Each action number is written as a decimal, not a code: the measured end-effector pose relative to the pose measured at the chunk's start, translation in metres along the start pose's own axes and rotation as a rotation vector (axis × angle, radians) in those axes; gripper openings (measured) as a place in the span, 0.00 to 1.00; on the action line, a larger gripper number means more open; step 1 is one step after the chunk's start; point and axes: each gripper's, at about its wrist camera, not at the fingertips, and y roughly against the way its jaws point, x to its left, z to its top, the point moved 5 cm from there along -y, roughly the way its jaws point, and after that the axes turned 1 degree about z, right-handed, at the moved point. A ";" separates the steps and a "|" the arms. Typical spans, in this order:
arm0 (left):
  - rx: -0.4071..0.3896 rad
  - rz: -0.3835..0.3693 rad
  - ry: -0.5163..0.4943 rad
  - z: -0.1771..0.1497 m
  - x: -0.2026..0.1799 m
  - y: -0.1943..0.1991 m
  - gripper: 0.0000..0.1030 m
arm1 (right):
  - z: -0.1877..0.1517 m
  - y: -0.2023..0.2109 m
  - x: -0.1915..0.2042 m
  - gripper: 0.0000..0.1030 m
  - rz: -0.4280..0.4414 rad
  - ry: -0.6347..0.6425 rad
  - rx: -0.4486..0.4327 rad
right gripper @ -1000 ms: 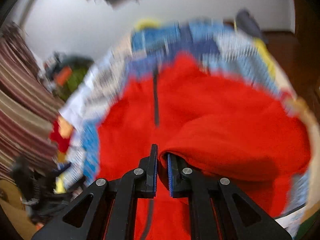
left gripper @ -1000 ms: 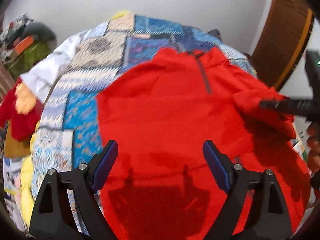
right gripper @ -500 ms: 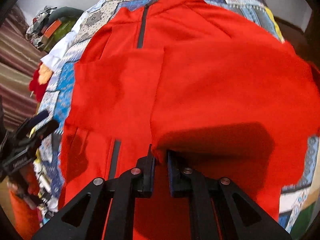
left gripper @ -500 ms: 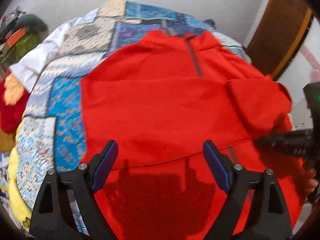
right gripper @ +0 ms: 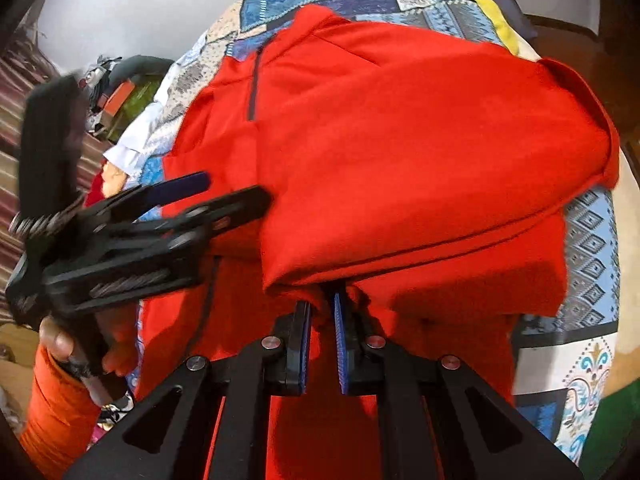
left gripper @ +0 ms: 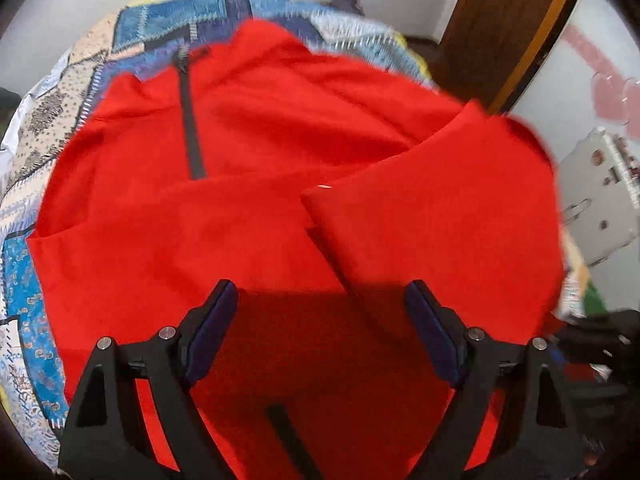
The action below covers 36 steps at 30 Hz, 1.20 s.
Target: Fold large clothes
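My left gripper hovers with fingers spread wide over the red pullover on the bed. Its zip runs straight away from me. My right gripper, nearer the fold, pinches the doubled-over edge.

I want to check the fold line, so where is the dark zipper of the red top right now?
In the left wrist view the zipper runs down from the collar at upper left of the red top, near the patchwork bedspread.
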 end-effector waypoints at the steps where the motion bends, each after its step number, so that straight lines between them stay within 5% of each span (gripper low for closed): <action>1: 0.015 0.030 -0.011 0.000 0.000 -0.009 0.86 | -0.002 0.001 -0.005 0.07 0.007 0.001 0.007; 4: -0.007 0.058 -0.024 0.001 0.004 -0.016 0.93 | -0.008 0.012 -0.013 0.07 0.013 0.010 0.005; 8: 0.011 0.092 0.001 0.007 0.014 -0.013 0.91 | -0.016 0.047 -0.031 0.07 -0.158 0.087 -0.079; 10: -0.005 0.150 -0.031 0.012 0.012 -0.005 0.83 | -0.021 0.069 -0.048 0.07 -0.273 0.113 -0.127; 13: -0.050 0.175 -0.094 0.021 -0.004 0.017 0.82 | -0.030 0.101 -0.074 0.07 -0.363 0.095 -0.186; 19: -0.129 0.050 -0.200 0.049 -0.082 0.055 0.82 | -0.042 0.142 -0.124 0.07 -0.356 -0.069 -0.253; 24: -0.056 -0.046 -0.273 0.063 -0.156 0.030 0.82 | -0.049 0.156 -0.143 0.07 -0.336 -0.148 -0.277; 29: 0.014 -0.042 -0.345 0.065 -0.204 -0.009 0.82 | -0.060 0.150 -0.150 0.07 -0.347 -0.156 -0.256; 30: 0.018 -0.022 -0.363 0.065 -0.211 -0.016 0.76 | -0.062 0.148 -0.152 0.07 -0.349 -0.160 -0.249; 33: 0.005 0.066 -0.405 0.064 -0.216 -0.026 0.37 | -0.069 0.142 -0.160 0.07 -0.353 -0.176 -0.227; 34: -0.010 0.071 -0.407 0.068 -0.212 -0.025 0.21 | -0.069 0.142 -0.162 0.07 -0.355 -0.177 -0.226; 36: -0.040 0.057 -0.396 0.072 -0.207 -0.013 0.06 | -0.070 0.140 -0.163 0.07 -0.357 -0.179 -0.224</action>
